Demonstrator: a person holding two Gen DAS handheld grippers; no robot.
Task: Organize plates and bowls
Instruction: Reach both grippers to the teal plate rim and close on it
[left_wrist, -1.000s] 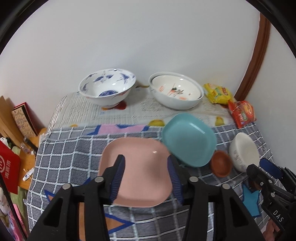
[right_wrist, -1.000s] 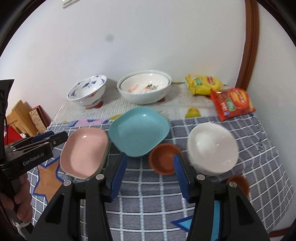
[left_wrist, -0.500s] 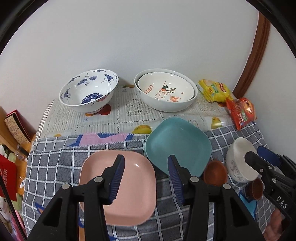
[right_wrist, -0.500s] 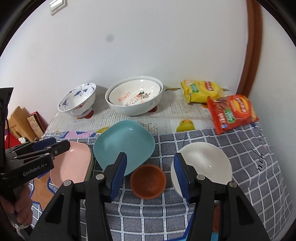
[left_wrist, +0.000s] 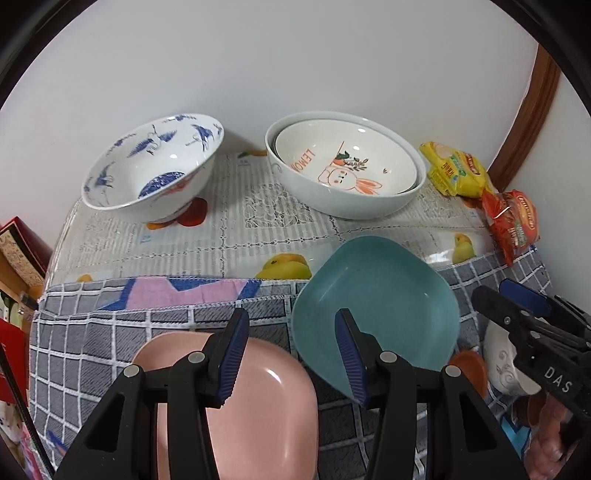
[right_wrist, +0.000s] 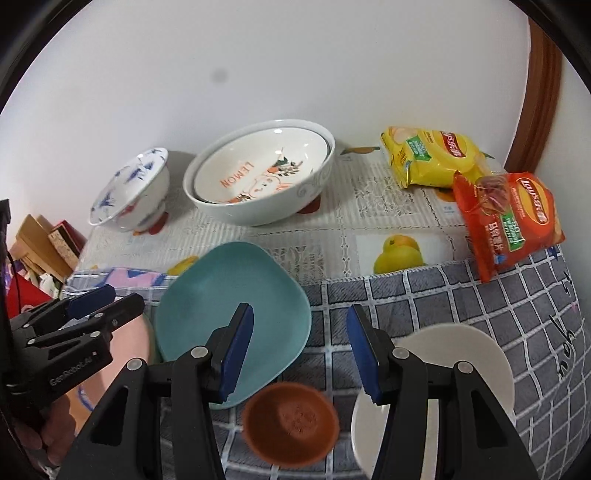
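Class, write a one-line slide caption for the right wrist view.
Open right tongs hover over a small brown bowl, between a teal plate and a white bowl.

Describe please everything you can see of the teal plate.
The teal plate is a rounded square dish with a raised rim and a smooth, slightly glossy surface; the material cannot be told. It is empty and sits tilted, its far edge over the checked grey cloth, between the pink plate and the small brown bowl.
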